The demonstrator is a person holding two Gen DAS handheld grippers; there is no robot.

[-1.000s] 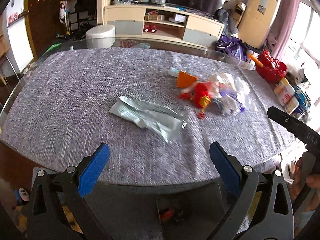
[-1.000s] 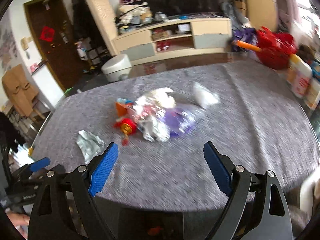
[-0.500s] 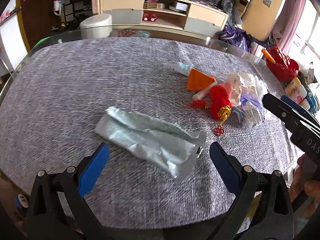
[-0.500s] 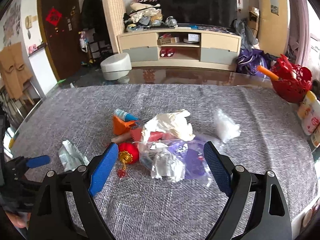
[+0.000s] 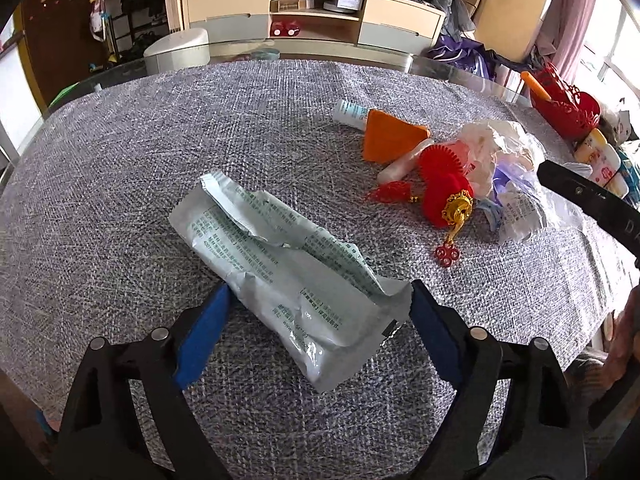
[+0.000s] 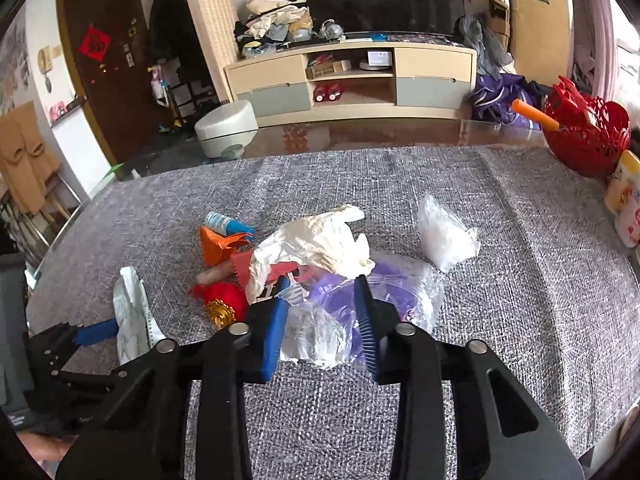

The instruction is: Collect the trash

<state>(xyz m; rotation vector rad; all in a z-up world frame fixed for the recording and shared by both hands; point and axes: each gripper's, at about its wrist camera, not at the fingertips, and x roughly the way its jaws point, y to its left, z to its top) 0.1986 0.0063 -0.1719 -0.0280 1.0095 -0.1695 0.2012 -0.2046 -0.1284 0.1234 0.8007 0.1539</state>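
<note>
A crumpled silver-green wrapper [image 5: 288,272] lies on the grey tablecloth [image 5: 120,168]. My left gripper [image 5: 320,292] straddles its near end; the jaws are closing, and the blue pads [image 5: 204,332] stand at the wrapper's edges without squeezing it. In the right wrist view my right gripper [image 6: 322,284] is closing on a clear plastic bag [image 6: 316,332] with purple inside, which bunches between the pads. Behind it lie a white crumpled sheet [image 6: 320,240], a red lantern ornament [image 6: 224,296], orange paper [image 6: 216,246] and a white plastic wad [image 6: 444,236].
A small tube [image 5: 350,112] lies beyond the orange paper. A red basket [image 6: 588,136] and bottles [image 6: 628,208] stand at the table's right edge. A TV cabinet [image 6: 352,80] and a white stool [image 6: 226,128] are past the table's far edge.
Both grippers came forward and down onto the trash. The left now straddles the wrapper. The right jaws narrowed from wide open onto the plastic bag.
</note>
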